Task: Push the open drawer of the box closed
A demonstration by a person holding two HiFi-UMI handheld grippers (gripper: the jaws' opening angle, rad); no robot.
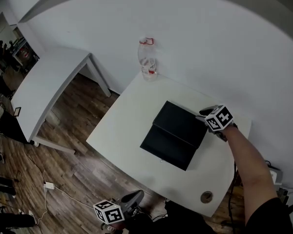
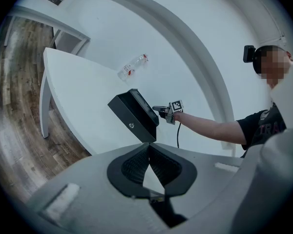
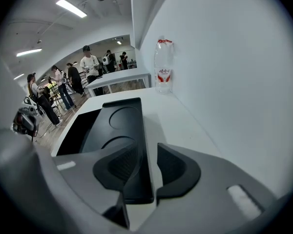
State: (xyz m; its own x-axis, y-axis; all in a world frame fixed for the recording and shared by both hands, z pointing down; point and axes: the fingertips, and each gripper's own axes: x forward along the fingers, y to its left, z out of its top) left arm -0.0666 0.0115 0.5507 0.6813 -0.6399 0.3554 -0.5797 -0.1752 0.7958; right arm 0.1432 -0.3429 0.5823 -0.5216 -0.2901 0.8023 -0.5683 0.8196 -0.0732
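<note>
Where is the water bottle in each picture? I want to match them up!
Head view: the bottle stands at the top middle, on the far corner of the table.
Left gripper view: upper middle, small and looking tilted.
Right gripper view: upper middle, a bit to the right, upright.
Shared landmark: the black box, always closer to the camera than the bottle.

Readable only in part: pale letters "TRA" across the chest of a black T-shirt (image 2: 264, 128), the rest cut off. Red label (image 3: 164, 75) on a clear plastic bottle (image 3: 164, 57), its print too small to read.
</note>
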